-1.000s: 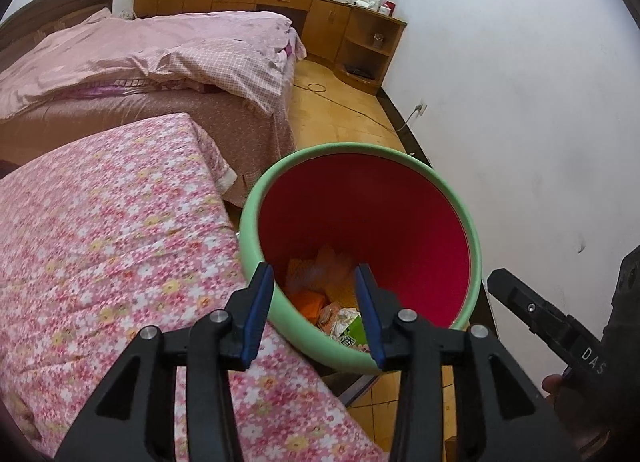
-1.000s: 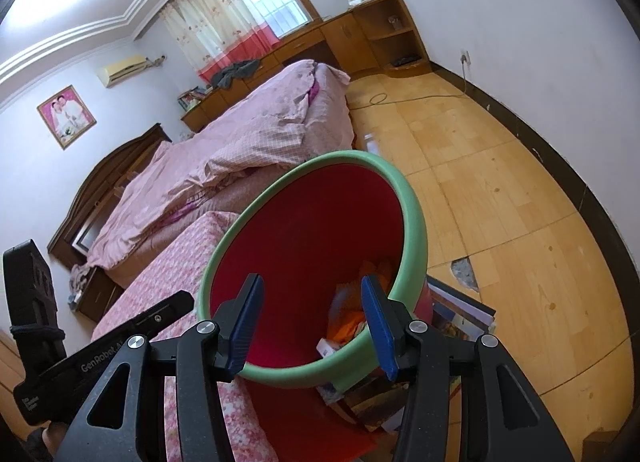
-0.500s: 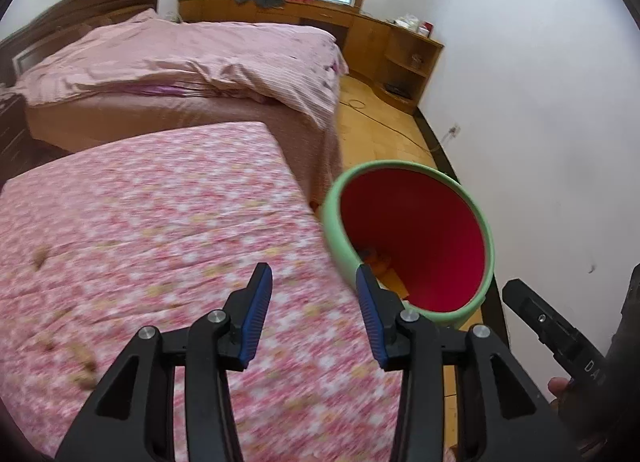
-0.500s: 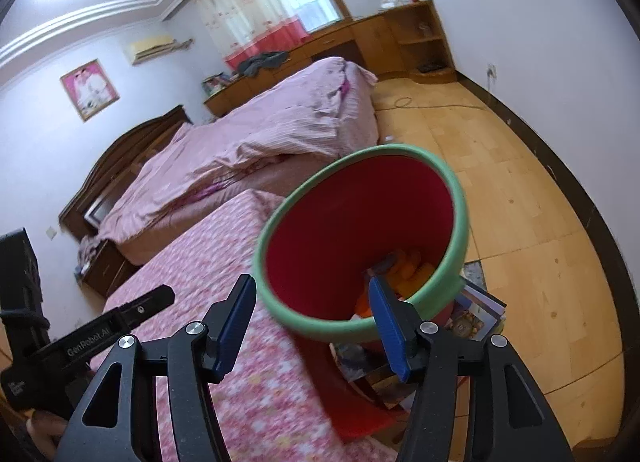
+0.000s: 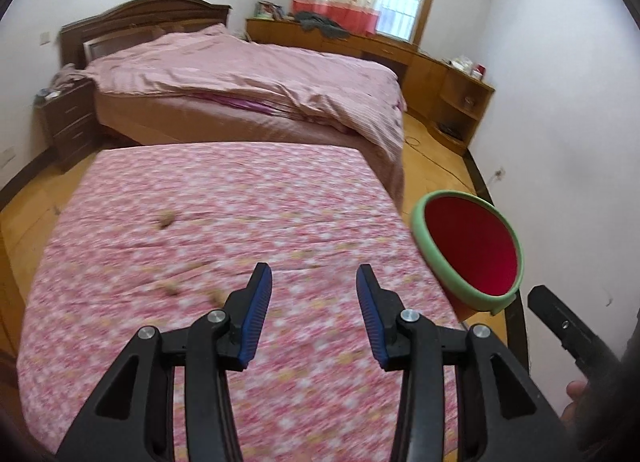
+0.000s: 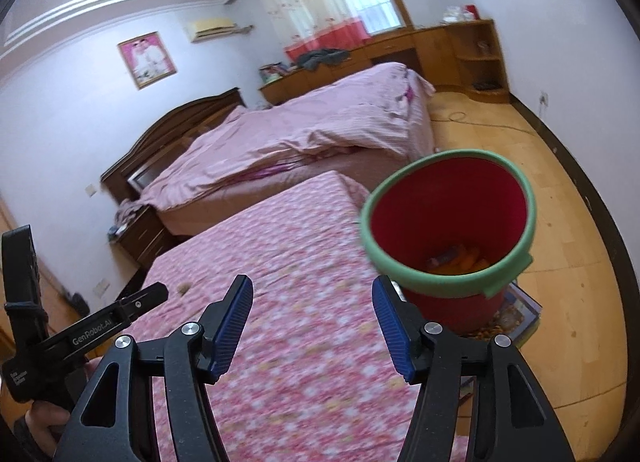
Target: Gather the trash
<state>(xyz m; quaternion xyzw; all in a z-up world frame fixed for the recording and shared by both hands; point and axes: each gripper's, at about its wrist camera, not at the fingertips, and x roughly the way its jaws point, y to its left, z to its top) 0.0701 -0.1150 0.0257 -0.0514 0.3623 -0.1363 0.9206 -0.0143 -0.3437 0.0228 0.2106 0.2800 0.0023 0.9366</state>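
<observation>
A red bin with a green rim (image 5: 472, 252) stands at the right edge of a table covered in pink floral cloth (image 5: 240, 221); in the right wrist view the bin (image 6: 448, 229) holds orange wrappers at its bottom. Small brown scraps lie on the cloth: one (image 5: 165, 218) at mid-left and two more (image 5: 172, 288) (image 5: 216, 296) near my left gripper. One scrap shows in the right wrist view (image 6: 183, 288). My left gripper (image 5: 314, 318) is open and empty above the cloth. My right gripper (image 6: 312, 326) is open and empty, left of the bin.
A bed with a pink quilt (image 5: 248, 81) stands behind the table. A dark nightstand (image 5: 66, 121) is at its left. Wooden cabinets and shelves (image 5: 452, 97) run along the far wall. Books or magazines (image 6: 516, 310) lie under the bin on the wood floor.
Both grippers have pulled back and swung left, away from the bin and over the cloth. The bin now sits further right and smaller in both views. Both stay open.
</observation>
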